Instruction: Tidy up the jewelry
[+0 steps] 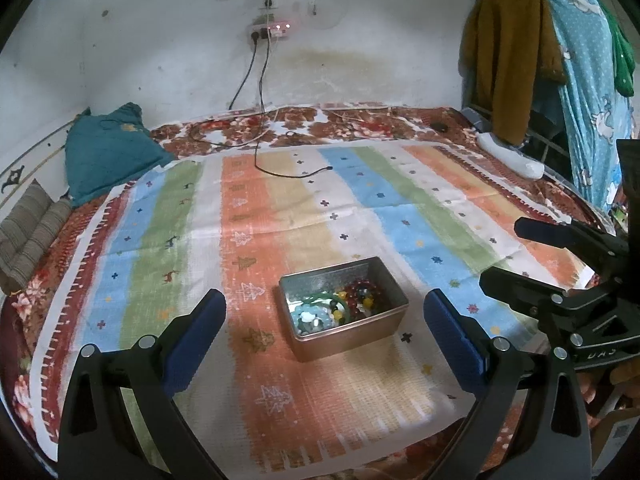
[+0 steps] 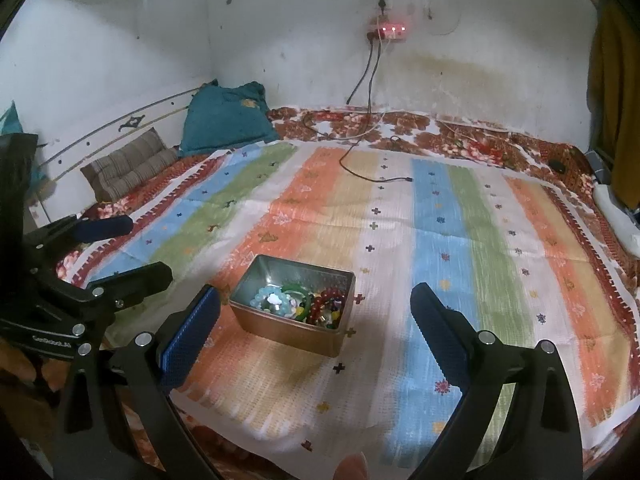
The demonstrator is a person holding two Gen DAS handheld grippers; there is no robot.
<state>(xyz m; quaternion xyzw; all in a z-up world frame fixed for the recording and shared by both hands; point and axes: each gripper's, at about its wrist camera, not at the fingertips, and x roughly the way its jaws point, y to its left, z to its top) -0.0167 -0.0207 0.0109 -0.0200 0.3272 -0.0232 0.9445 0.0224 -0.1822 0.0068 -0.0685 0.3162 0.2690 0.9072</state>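
Note:
A small metal tin (image 1: 308,343) (image 2: 256,324) sits on a striped cloth on the bed. It holds bead jewelry: a dark red bead bracelet (image 1: 362,289) (image 2: 328,300), a pale blue bead bracelet (image 1: 314,318) (image 2: 269,298), a green bangle (image 2: 296,294) and small yellow and dark beads. My left gripper (image 1: 326,316) is open and empty, above and just in front of the tin. My right gripper (image 2: 316,310) is open and empty, with the tin between its fingers' line of sight. Each gripper shows at the edge of the other's view, the right (image 1: 520,256) and the left (image 2: 132,248).
The striped cloth (image 1: 360,208) (image 2: 440,240) covers a floral bedsheet. A teal pillow (image 1: 108,148) (image 2: 224,120) and a striped cushion (image 1: 32,236) (image 2: 128,164) lie at the far left. A black cable (image 1: 288,172) runs from a wall socket onto the cloth. Clothes (image 1: 560,60) hang at the right.

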